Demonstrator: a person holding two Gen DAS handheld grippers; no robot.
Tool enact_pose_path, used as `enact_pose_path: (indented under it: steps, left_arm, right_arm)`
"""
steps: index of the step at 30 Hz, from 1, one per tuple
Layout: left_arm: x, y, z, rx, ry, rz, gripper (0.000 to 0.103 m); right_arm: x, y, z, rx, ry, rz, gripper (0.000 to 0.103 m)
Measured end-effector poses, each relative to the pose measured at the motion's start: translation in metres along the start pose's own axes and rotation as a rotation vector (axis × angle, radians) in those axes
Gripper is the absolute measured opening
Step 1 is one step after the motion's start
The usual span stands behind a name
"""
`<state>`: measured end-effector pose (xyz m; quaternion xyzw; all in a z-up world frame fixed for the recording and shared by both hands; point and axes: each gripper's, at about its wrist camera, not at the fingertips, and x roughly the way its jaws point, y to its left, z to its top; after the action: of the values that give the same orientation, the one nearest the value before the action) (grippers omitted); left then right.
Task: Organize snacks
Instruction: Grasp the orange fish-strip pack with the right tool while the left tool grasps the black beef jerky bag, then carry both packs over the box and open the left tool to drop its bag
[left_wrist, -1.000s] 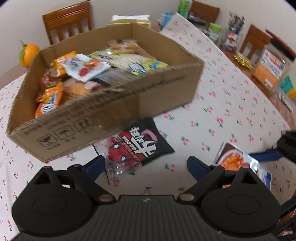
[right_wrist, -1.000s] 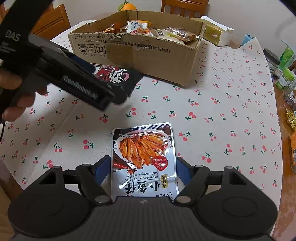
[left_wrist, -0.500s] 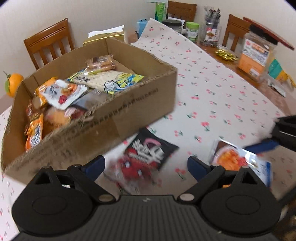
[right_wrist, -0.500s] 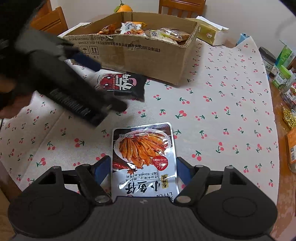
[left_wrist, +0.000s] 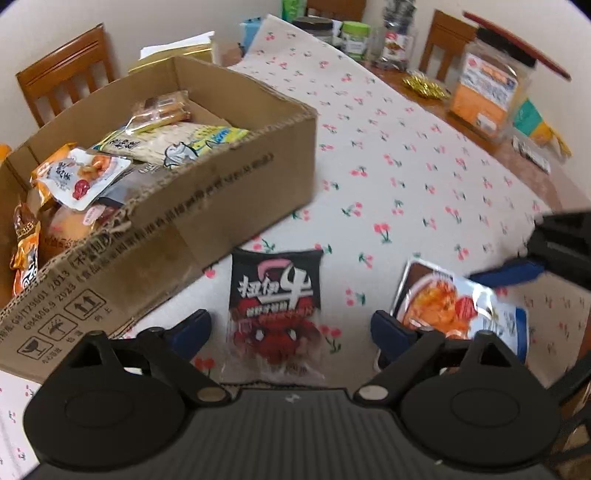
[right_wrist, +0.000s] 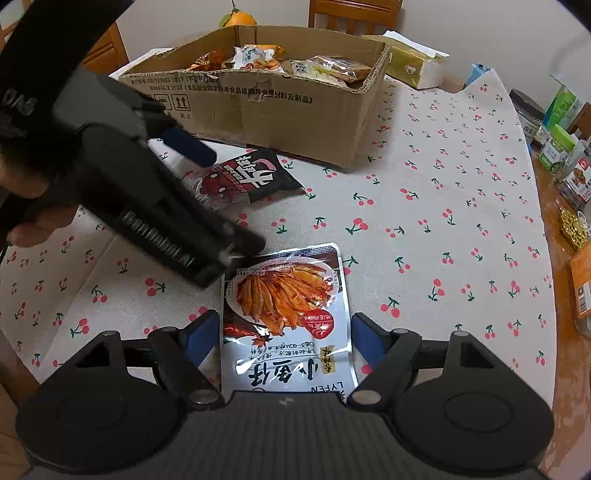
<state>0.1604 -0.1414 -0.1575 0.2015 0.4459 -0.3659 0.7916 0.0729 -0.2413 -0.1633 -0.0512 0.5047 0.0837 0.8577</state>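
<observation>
1. The black snack packet (left_wrist: 275, 295) lies flat on the bench (left_wrist: 406, 177), just in front of the cardboard box (left_wrist: 221, 206), and it sits between the blue fingertips (left_wrist: 192, 332) of the left gripper (left_wrist: 291, 332) with a gap on both sides.
2. Those jaws are spread and have just been closing in; the pads are not pressing on the packet.
3. The silver fish-snack packet (right_wrist: 286, 317) lies flat on the bench nearer the edge, between the fingertips (right_wrist: 201, 338) of the right gripper (right_wrist: 284, 341), jaws spread, clear of both its sides.
4. The box is loaded with snack packs (left_wrist: 81, 173).
5. In the right wrist view, the left gripper slants steeply down over the black packet, a hand (right_wrist: 33, 221) gripping its handle at the left edge.
6. The right gripper also tilts steeply down at the bench.
</observation>
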Motion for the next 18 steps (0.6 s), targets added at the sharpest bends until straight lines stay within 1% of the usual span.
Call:
enact_pose_path:
  steps: [2,4,6,7,9,10,11,15,16,18]
  left_arm:
    - [0.001,0.000,0.001,-0.001,-0.004,0.013,0.081]
    - [0.000,-0.002,0.001,0.001,-0.012,0.010,0.075]
    - [-0.002,-0.004,0.000,0.000,-0.023,0.009,0.065]
    - [-0.003,-0.004,0.000,-0.003,-0.029,0.013,0.062]
    - [-0.003,-0.005,-0.001,-0.010,-0.036,0.017,0.053]
    - [-0.004,-0.006,-0.001,-0.017,-0.041,0.020,0.050]
    - [-0.004,-0.007,-0.001,-0.023,-0.044,0.022,0.049]
    - [-0.005,-0.009,-0.001,-0.032,-0.045,0.031,0.046]
    - [-0.005,-0.010,-0.001,-0.033,-0.043,0.037,0.046]
    - [-0.006,-0.010,-0.002,-0.037,-0.040,0.045,0.045]
  right_arm:
    - [0.000,-0.001,0.000,0.003,0.006,-0.003,0.082]
    - [-0.001,-0.001,-0.001,0.007,0.011,-0.006,0.082]
    - [-0.002,0.000,-0.002,0.007,0.015,-0.008,0.082]
    - [-0.003,0.000,-0.004,0.005,0.016,-0.008,0.082]
    - [-0.005,0.001,-0.006,-0.002,0.015,-0.009,0.083]
    - [-0.005,0.001,-0.007,-0.004,0.015,-0.011,0.086]
    - [-0.004,0.002,-0.007,-0.007,0.014,-0.014,0.088]
    - [-0.005,0.003,-0.009,-0.013,0.000,-0.012,0.088]
    - [-0.006,0.003,-0.009,-0.016,0.000,-0.013,0.087]
    - [-0.007,0.004,-0.009,-0.020,-0.004,-0.010,0.082]
